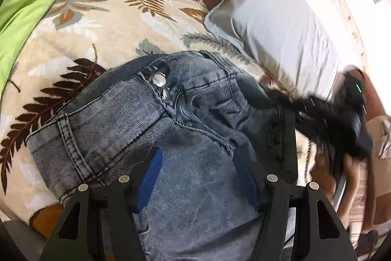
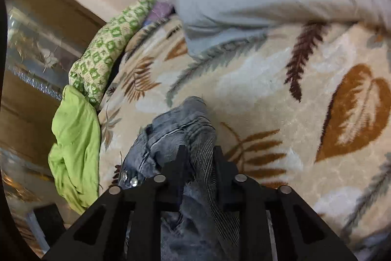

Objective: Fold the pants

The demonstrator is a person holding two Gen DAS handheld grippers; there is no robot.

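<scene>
**Gripping denim at the waist as a pair of jeans waits to be folded**

Lying on a leaf-patterned blanket [image 1: 102,23] spread over a bed, the grey-blue jeans [image 1: 151,114] rest waistband up, their metal button [image 1: 158,80] facing the left wrist camera. The left hand-held gripper [image 1: 198,175] hovers over the upper leg just below that button, its blue-padded jaws spread wide with denim between them but nothing pinched. The right hand-held gripper [image 2: 198,158] has its jaws drawn close on a bunched fold of the waist to the right of the button, lifting it off the blanket; from the left view it shows only as a dark blur beside that corner. A pale grey pillow [image 1: 276,23] sits beyond the button, near the waistband, and a bright green cloth [image 2: 73,151] lies well off to the left of it.

Denim of this sort looks thick, limp and fairly heavy: it should drape rather than hold shape, and a single-layer pinch may slip or drag the rest along. The stitched waistband and side seams, left and right of the button, appear the firmest places to take hold, with both layers caught together. Snagging the blanket's pile beneath is the likely hazard.
</scene>
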